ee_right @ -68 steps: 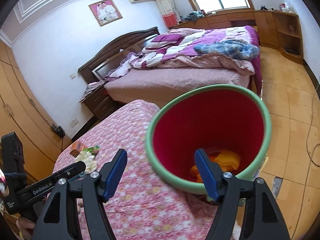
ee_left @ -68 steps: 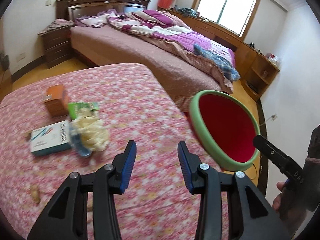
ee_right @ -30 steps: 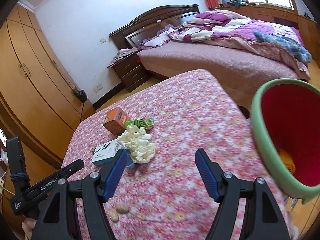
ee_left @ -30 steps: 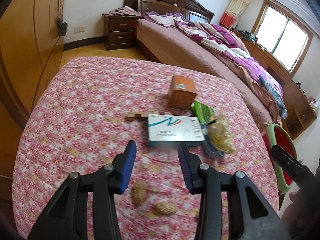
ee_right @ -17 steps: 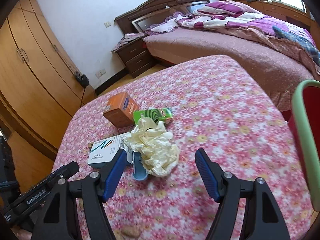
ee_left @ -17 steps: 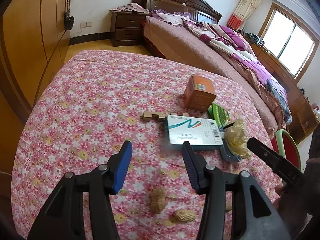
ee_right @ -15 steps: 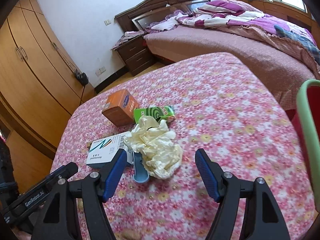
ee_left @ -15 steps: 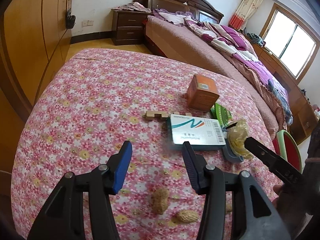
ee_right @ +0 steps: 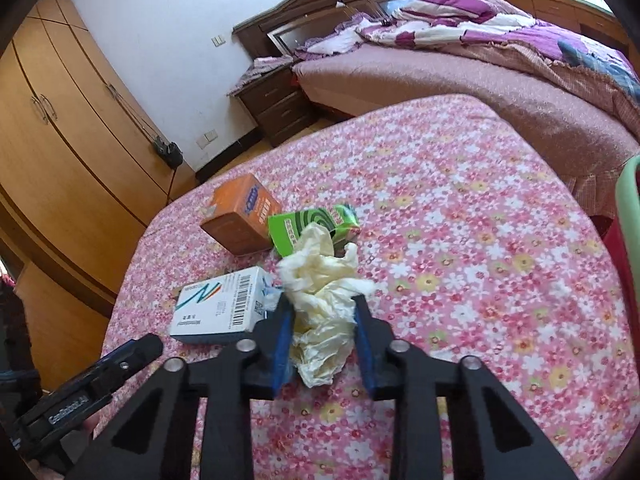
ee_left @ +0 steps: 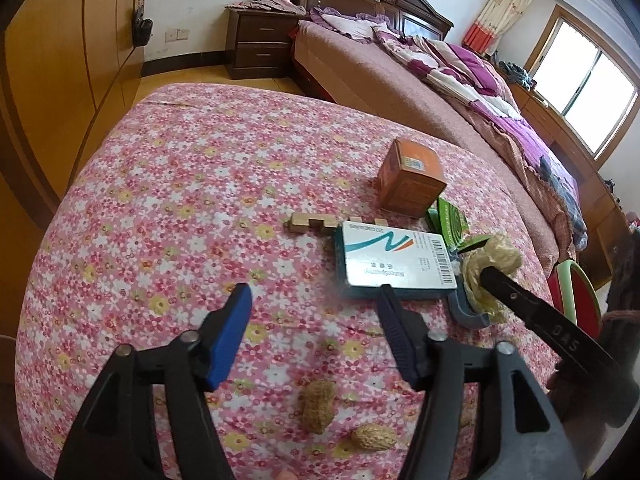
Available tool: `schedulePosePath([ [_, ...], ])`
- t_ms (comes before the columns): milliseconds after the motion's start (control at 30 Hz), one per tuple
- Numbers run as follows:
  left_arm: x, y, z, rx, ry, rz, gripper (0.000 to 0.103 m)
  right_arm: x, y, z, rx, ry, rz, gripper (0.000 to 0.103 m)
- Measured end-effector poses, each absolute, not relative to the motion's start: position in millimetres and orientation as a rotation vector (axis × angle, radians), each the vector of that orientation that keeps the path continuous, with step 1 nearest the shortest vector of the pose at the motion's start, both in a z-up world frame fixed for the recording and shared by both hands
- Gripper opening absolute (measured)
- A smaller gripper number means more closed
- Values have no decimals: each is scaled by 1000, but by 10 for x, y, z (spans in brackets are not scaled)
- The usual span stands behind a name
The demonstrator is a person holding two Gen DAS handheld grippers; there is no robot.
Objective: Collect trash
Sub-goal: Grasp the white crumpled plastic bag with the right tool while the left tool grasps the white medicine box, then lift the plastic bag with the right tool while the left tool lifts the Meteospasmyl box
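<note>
The right claw [ee_right: 322, 330] has just squeezed shut on the crumpled glove [ee_right: 324, 300] to carry it to the bin [ee_left: 576, 292], while the left claw [ee_left: 312, 312] has been opening, empty.

surface: table under a pink floral cloth [ee_left: 168, 184]
far side: orange box [ee_left: 412, 178], green packet [ee_left: 448, 222] just beside it
middle: white-teal capsule box [ee_left: 394, 262], wooden notched block [ee_left: 314, 224] touching its far edge
right of capsule box: crumpled cream glove [ee_right: 324, 300], blue-grey thing [ee_left: 466, 312] partly under it
near edge: two peanuts [ee_left: 318, 406], close together
</note>
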State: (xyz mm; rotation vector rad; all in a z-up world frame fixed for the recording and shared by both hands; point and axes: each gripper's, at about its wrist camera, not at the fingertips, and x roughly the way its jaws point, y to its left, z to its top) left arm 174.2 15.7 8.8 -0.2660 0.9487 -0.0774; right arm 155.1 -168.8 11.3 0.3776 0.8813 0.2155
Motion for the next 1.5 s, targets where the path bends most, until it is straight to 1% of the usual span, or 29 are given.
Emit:
schedulePosePath([
  [67,1765,120,92,-269,943,-83,71,1473,-1742,192,379,855,218,26],
  [200,1834,16,87,-256,944,-103,81,1321,-1856,329,374,817,207,26],
  [367,1925,-174,19,-186,962,-111,83,1125,-2063,450,377,778,176,26],
  [400,1934,-194,7,-180,964,-113,87,1093,-2090,457,379,773,170,26],
  [433,1950,-237,-8,-175,967,-118,93,1065,-2118,463,381,769,164,26],
  [500,1962,-285,-45,-170,973,-134,96,1000,-2202,466,388,760,152,26],
  [633,2017,-437,-84,-129,975,-149,96,927,-2321,431,419,756,140,26],
  [933,2144,-509,-166,-87,979,-120,96,892,-2444,339,459,762,134,26],
  [1400,2451,-511,-161,-118,976,-91,96,882,-2475,313,472,765,138,26],
  [1467,2462,-520,-154,-120,976,-88,92,882,-2475,313,471,765,138,26],
  [1500,2449,-519,-145,-120,971,-82,83,884,-2478,312,471,766,138,26],
])
